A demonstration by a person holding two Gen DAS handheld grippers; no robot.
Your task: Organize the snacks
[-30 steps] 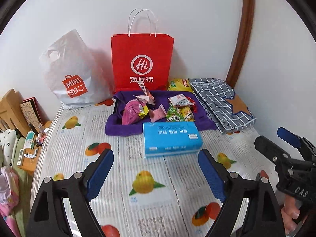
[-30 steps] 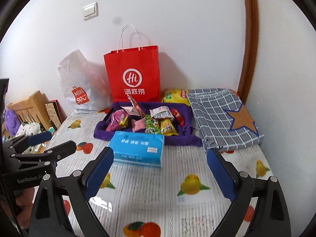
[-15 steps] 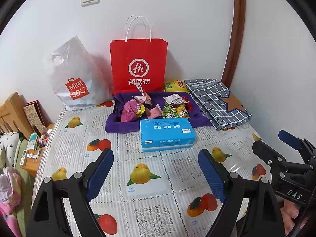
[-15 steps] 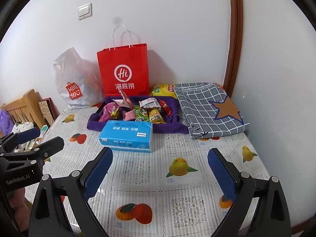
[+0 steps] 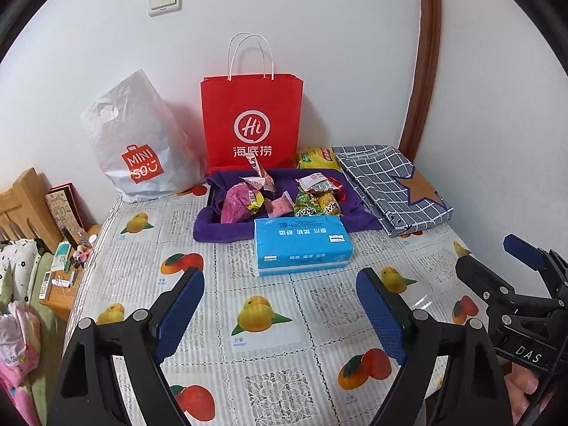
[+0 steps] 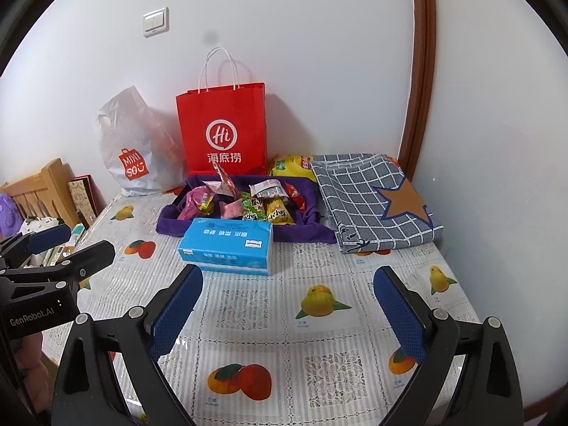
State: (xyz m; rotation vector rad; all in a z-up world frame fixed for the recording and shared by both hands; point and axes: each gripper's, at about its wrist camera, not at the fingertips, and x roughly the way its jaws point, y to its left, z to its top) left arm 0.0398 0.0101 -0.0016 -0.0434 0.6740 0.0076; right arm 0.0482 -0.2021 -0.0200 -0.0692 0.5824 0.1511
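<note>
From my left camera, the far left edge shows a wooden rack (image 5: 25, 206) and clutter off the side of the counter (image 5: 213, 319), which wears a fruit-printed cover. Against the wall sits a white plastic bag (image 5: 138, 142), then a red paper bag (image 5: 252, 124) standing upright. Just in front of the red bag lies the purple tray (image 5: 213, 227), and the snacks (image 5: 280, 198) are piled inside it: a pink pack on the left, green and yellow packs on the right. A blue tissue pack (image 5: 301, 245) lies flat, touching the tray's near edge. A yellow packet (image 5: 314, 158) rests behind the tray by the wall, and a folded checked cloth (image 5: 390, 184) with a brown star lies to the right.

My left gripper (image 5: 280, 305) hovers above the bare counter with its fingers spread wide, nothing between them. My right gripper (image 6: 287, 305) is the same: fingers wide apart, empty, near the tissue pack but not touching.
</note>
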